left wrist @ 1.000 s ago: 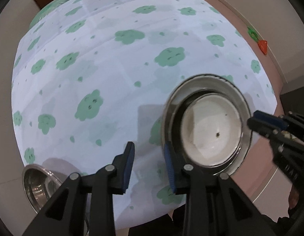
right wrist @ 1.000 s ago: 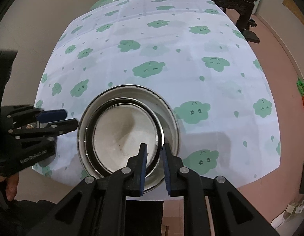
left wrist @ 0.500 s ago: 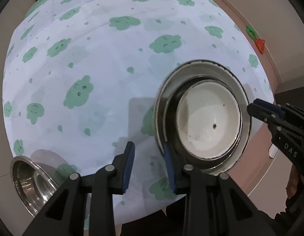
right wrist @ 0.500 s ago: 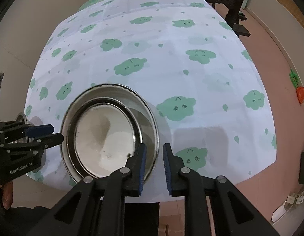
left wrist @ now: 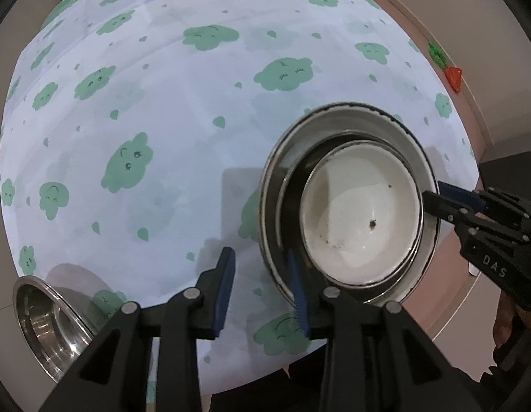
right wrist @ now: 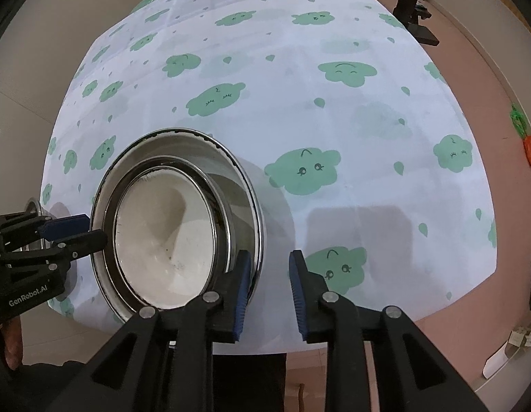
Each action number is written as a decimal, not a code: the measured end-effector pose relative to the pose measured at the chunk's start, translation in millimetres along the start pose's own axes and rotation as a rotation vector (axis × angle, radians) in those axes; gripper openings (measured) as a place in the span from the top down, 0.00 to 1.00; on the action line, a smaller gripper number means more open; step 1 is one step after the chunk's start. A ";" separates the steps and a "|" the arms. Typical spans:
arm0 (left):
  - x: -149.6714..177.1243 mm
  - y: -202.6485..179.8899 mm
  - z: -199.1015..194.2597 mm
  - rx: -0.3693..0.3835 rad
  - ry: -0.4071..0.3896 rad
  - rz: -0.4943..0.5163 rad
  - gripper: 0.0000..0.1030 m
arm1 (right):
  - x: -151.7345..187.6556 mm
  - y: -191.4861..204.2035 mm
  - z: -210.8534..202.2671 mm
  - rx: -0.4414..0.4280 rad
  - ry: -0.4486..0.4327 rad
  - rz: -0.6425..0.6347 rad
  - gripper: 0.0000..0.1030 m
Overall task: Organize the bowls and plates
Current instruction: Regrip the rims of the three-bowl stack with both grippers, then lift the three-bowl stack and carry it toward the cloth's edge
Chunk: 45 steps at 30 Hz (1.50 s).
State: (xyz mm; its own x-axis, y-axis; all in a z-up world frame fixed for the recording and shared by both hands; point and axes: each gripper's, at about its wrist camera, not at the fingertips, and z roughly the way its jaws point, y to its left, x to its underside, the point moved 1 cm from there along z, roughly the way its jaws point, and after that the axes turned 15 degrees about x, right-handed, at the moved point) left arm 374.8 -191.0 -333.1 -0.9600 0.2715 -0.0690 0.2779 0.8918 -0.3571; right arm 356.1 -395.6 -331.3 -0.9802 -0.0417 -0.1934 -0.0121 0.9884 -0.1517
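left gripper (left wrist: 260,286): jaws parted, holding nothing, inner finger at near-left rim of nested stack | right gripper (right wrist: 267,286): spread, empty, at stack's right rim | white round enamel bowl (left wrist: 360,214) nested in wide steel basin (left wrist: 347,120), near table edge, between both grippers | lone shiny steel bowl (left wrist: 47,319) lower-left, nearer left gripper – likely next | cloud-print tablecloth (left wrist: 183,110) beyond

Your left claw (left wrist: 262,290) hid part of the near rim of the steel basin (left wrist: 275,185), so you could not tell whether its right pad touched the rim. The spare steel bowl (left wrist: 42,319) was cut by the picture's edge. The dark speck in the white bowl (left wrist: 360,216) was too small to identify.
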 end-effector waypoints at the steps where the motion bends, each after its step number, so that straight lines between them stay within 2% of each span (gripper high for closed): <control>1: 0.1 -0.5 0.7 0.004 0.002 0.004 0.71 | 0.0 0.7 0.7 -0.001 0.002 -0.005 0.75; 7: -1.5 -2.0 11.0 0.018 0.030 0.004 0.77 | 1.7 7.0 7.8 -0.002 0.015 -0.032 0.75; 9: -2.9 -2.3 12.2 0.023 0.030 0.001 0.82 | 1.9 7.2 8.7 -0.004 0.015 -0.031 0.75; 12: -4.1 -7.5 16.3 -0.012 0.042 0.028 0.86 | 2.5 7.6 11.0 -0.018 0.019 -0.029 0.75; 14: -4.8 -9.8 17.9 -0.027 0.046 0.041 0.86 | 2.2 11.1 11.7 -0.026 0.018 -0.037 0.81; 15: -5.1 -10.8 17.9 -0.033 0.048 0.047 0.86 | 2.0 13.2 11.5 -0.034 0.021 -0.042 0.86; 17: -5.4 -11.2 17.6 -0.035 0.049 0.046 0.89 | 1.0 15.1 11.8 -0.022 0.021 -0.052 0.86; 31: -0.2 -17.9 -4.9 -0.047 -0.009 0.046 0.90 | -4.9 20.1 -7.3 -0.026 -0.013 -0.067 0.87; 45: 20.3 21.2 -47.5 -0.068 -0.089 -0.040 0.90 | -14.9 61.2 -35.5 -0.052 -0.060 -0.154 0.87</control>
State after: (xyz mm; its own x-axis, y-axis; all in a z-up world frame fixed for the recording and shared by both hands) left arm 362.9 -149.4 -297.8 -0.9689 0.2042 -0.1396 0.2377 0.9246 -0.2978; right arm 363.0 -329.2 -303.3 -0.9525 -0.2002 -0.2296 -0.1728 0.9758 -0.1338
